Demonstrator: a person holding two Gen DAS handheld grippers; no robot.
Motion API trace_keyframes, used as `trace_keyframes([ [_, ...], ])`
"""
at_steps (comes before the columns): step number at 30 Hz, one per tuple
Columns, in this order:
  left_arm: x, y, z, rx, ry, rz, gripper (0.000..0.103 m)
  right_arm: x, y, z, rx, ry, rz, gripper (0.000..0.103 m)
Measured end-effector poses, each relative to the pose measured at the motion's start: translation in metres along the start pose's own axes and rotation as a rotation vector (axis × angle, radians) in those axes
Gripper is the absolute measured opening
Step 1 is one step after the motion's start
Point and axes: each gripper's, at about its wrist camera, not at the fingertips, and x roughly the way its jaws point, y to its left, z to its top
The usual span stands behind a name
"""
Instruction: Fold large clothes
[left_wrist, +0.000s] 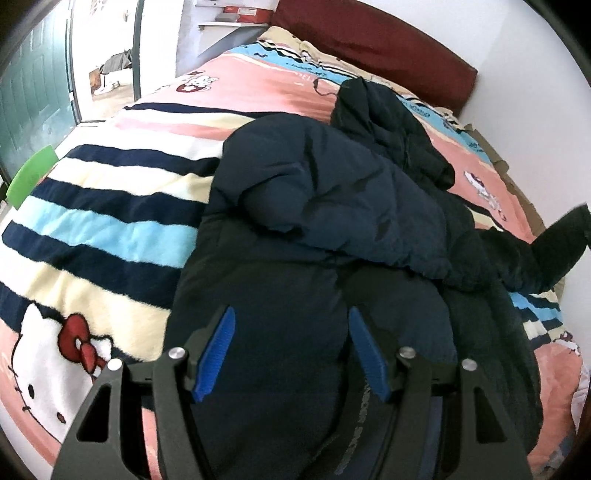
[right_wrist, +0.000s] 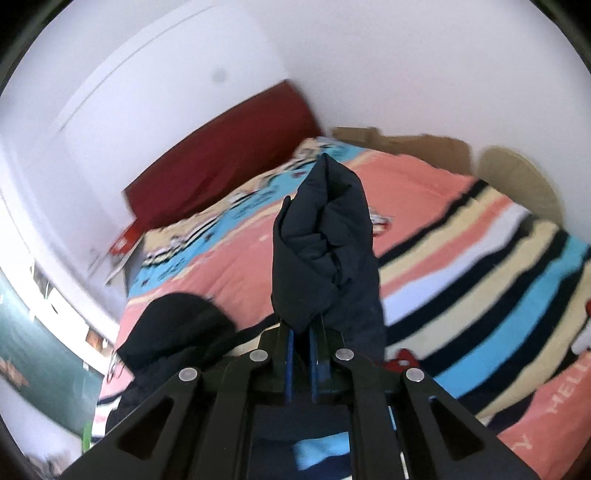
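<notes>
The right gripper (right_wrist: 301, 328) pinches a puffy jacket (left_wrist: 314, 206) fold; the released left gripper (left_wrist: 291, 332) hangs over its near end.

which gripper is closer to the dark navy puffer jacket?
Right. The right gripper is shut on a fold of the dark navy puffer jacket, lifting it. The left gripper is open just above the jacket, not gripping.
</notes>
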Motion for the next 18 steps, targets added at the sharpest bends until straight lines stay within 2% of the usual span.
trace_keyframes([
  [10,-0.016,0.028,-0.007,-0.041,-0.041,-0.025,0.063,0.004,0.127,-0.042,-0.244,0.076,0.097,0.007],
  [18,-0.023,0.046,-0.007,-0.051,-0.066,-0.046,0.063,0.024,0.220,-0.108,-0.361,0.173,0.191,0.007],
])
